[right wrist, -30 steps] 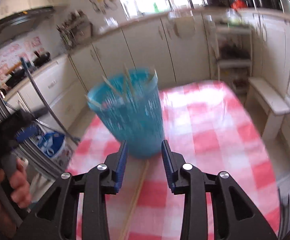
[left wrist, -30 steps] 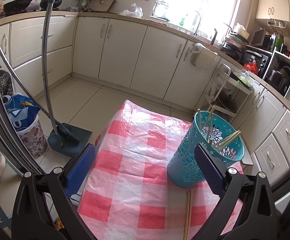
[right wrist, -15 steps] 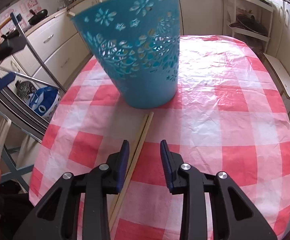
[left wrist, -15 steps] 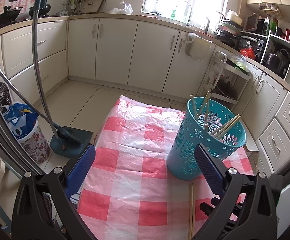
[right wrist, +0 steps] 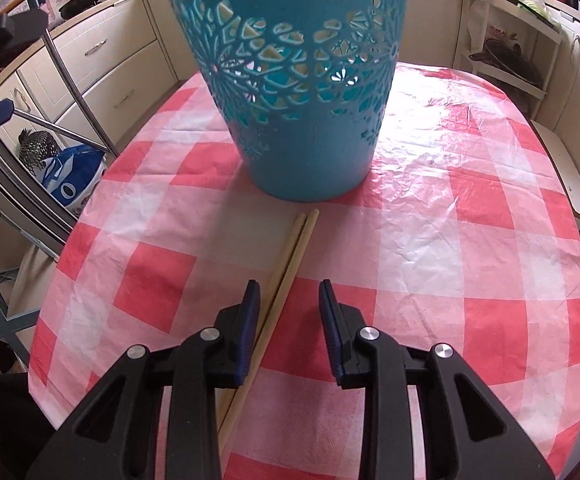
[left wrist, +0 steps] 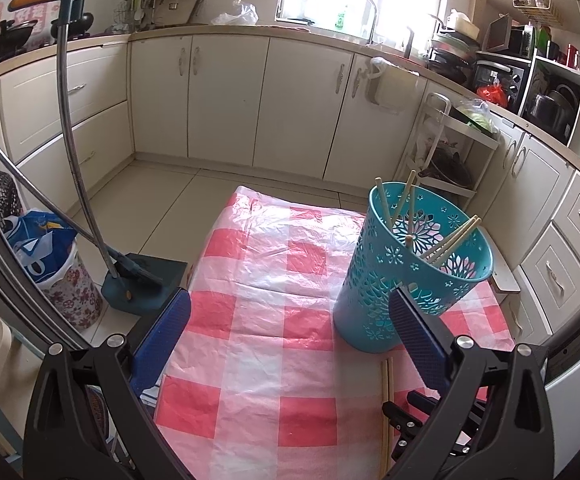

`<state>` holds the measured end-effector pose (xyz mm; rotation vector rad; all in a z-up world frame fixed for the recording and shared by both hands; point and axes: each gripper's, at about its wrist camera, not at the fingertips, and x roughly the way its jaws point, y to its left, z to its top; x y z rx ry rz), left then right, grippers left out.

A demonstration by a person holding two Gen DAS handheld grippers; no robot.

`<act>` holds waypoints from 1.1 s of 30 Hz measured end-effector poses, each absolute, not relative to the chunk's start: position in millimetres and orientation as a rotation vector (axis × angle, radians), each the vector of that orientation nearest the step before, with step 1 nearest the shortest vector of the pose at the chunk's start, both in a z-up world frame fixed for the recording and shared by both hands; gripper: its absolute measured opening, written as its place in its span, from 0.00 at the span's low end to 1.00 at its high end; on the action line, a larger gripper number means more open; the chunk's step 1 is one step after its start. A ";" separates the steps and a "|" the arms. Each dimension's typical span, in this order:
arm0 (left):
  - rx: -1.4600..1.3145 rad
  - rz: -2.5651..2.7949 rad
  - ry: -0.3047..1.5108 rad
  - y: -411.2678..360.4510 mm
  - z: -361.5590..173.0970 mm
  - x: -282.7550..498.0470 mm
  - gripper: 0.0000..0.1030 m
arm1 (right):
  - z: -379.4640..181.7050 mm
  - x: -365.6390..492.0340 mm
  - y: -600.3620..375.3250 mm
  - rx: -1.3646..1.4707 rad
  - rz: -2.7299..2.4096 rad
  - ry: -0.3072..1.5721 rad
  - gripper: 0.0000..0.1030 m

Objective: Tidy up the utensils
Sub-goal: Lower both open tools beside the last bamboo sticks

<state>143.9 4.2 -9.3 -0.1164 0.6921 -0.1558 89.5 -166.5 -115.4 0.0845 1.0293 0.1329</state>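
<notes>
Right gripper low over a pair of chopsticks beside the teal holder

The right gripper hangs just above the checked tablecloth with its jaws parted, and the pair of loose chopsticks runs between them, nearer the left finger; whether the pads touch the wood cannot be told. The two sticks lie side by side, flat on the cloth, their far tips just short of the base of the teal perforated holder, which stands upright. In the left wrist view the left gripper is spread wide and holds nothing, with the holder in front of its right finger (several chopsticks already lean inside). A dustpan stands on the floor beyond the table.
</notes>
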 end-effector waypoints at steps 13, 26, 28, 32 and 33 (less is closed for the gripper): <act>-0.110 -0.150 0.700 4.1 -11.3 144.1 0.92 | -117.8 90.1 -167.2 0.059 0.123 1.037 0.27; -0.062 -0.141 0.733 -1.3 -19.7 147.8 0.92 | -117.7 92.0 -198.5 0.168 0.140 1.064 0.20; -0.054 -0.145 0.738 -4.2 -21.3 147.8 0.92 | -116.5 91.4 -203.7 0.204 0.151 1.059 0.20; -0.043 -0.149 0.742 -7.5 -22.6 147.4 0.92 | -109.6 87.7 -209.7 0.206 0.134 1.032 0.20; -0.042 -0.149 0.743 -8.1 -23.1 147.7 0.92 | -108.6 86.4 -211.1 0.195 0.124 1.029 0.20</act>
